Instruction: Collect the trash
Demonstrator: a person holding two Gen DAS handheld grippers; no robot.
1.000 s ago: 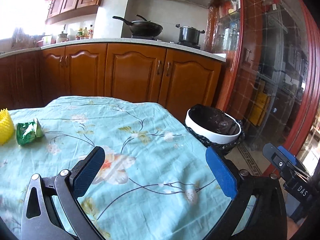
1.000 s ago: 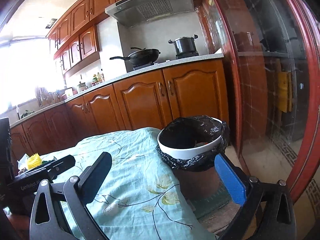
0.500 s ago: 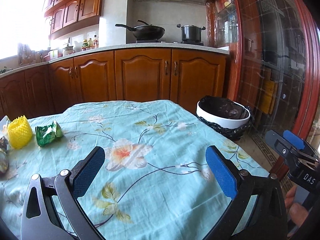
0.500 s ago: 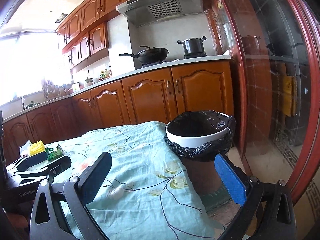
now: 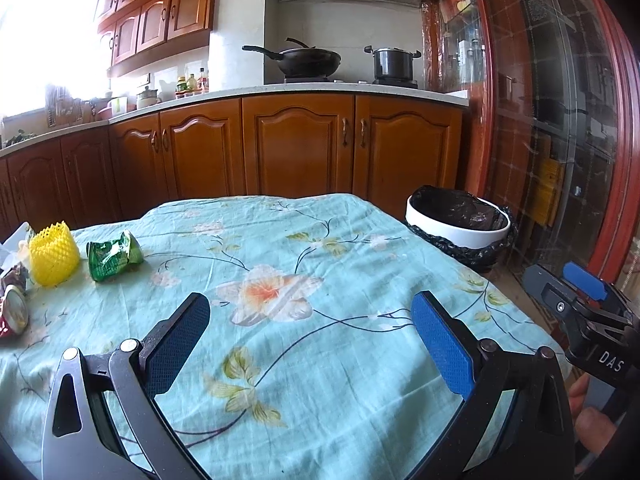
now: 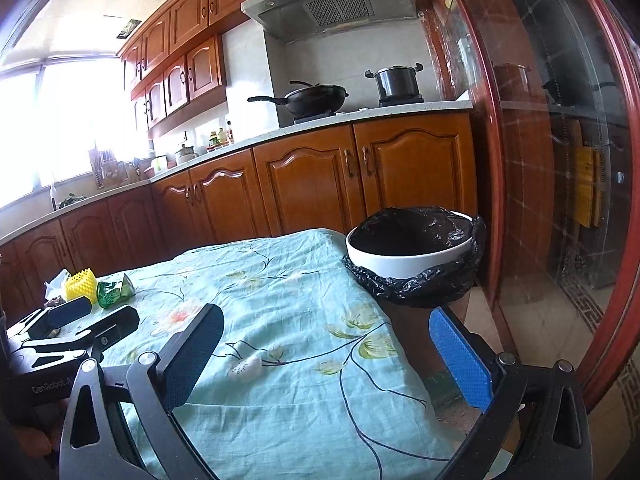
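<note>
A crumpled green wrapper (image 5: 113,255) lies at the table's left, next to a yellow foam net (image 5: 54,254) and a crushed red can (image 5: 12,314). They also show in the right wrist view: the wrapper (image 6: 114,290) and the net (image 6: 81,283). A white bin lined with a black bag (image 5: 458,228) stands off the table's far right corner; it also shows in the right wrist view (image 6: 408,254). My left gripper (image 5: 310,340) is open and empty above the cloth. My right gripper (image 6: 326,350) is open and empty near the right edge.
The table wears a light blue floral cloth (image 5: 280,280). Wooden cabinets (image 5: 296,148) with a wok and a pot on the stove stand behind. A glass door with a red frame (image 6: 560,160) runs along the right. White paper (image 6: 54,280) lies behind the net.
Both grippers have drawn back and turned left; more of the table and the trash at its left now show. Both stay open and empty.
</note>
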